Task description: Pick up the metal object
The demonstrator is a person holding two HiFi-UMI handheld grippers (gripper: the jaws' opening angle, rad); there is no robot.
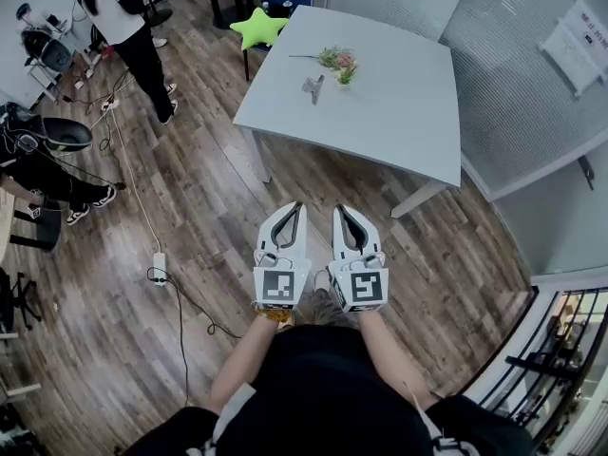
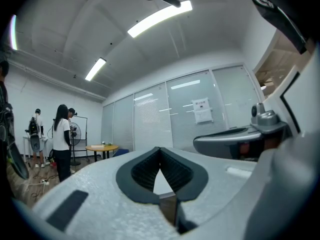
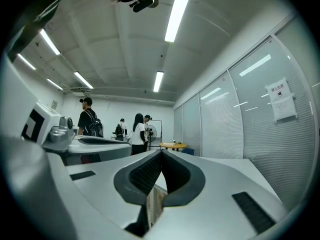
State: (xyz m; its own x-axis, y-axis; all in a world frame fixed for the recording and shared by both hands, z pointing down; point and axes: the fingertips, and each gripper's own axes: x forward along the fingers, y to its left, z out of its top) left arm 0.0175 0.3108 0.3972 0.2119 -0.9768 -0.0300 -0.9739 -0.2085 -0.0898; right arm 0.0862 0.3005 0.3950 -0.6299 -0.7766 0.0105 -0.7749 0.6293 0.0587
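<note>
Two white claws are held side by side close in front of the person's black-clad body: the left claw point(image 1: 296, 209) and the right claw point(image 1: 340, 211). Each has its dark-padded jaws closed tip to tip, with nothing between them and touching nothing. Below them lies the brown wood-plank floor point(image 1: 190, 188). Farther out stands the pale grey square bench point(image 1: 408, 112). The small grey metal object point(image 1: 313, 86) lies on its far part, just beside a little sprig of pink flowers and green leaves point(image 1: 339, 65), well apart from both claws.
</note>
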